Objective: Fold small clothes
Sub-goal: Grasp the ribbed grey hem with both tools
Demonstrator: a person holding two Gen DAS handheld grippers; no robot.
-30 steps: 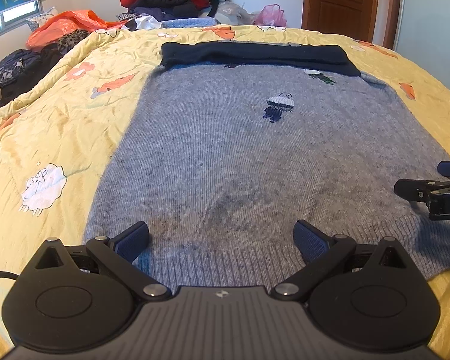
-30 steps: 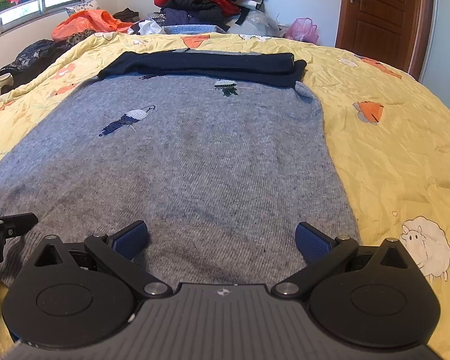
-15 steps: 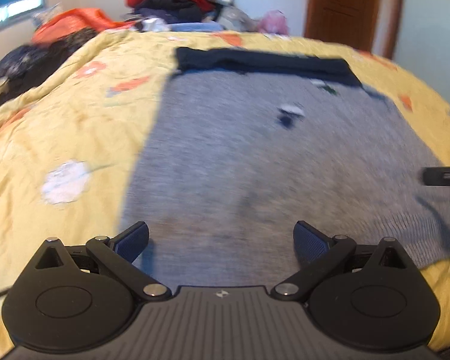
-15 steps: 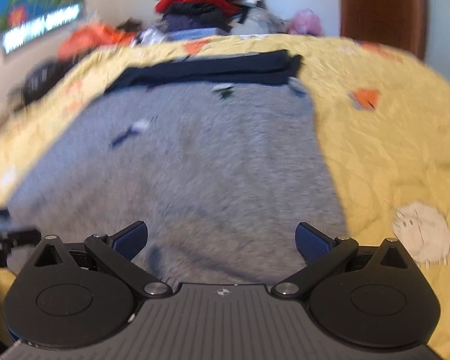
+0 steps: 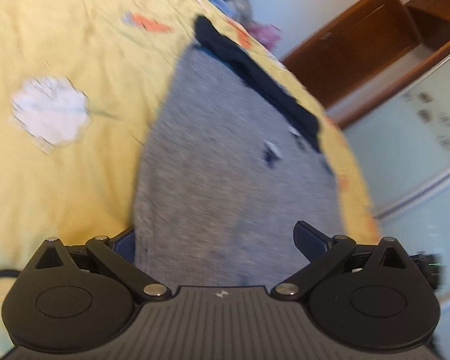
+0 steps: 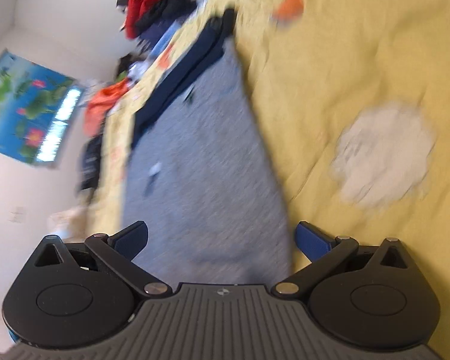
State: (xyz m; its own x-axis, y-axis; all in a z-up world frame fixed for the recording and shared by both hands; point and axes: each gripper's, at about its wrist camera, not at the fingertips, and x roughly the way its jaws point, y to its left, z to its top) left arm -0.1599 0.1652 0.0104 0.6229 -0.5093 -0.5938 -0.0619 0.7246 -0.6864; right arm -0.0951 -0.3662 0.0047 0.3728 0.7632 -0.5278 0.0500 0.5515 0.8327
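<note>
Grey knit sweater is spread flat on the yellow quilt, its hem straddled by the wide-open left gripper and wide-open right gripper, long axis running directly ahead.

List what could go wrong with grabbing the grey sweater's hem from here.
1. Both views are motion-blurred and tilted, so either grab may land off the corner.
2. The left gripper and right gripper have jaws open at the edges of the grey sweater; they could pinch the yellow quilt too.
3. The navy folded part might slip loose when lifted.
</note>
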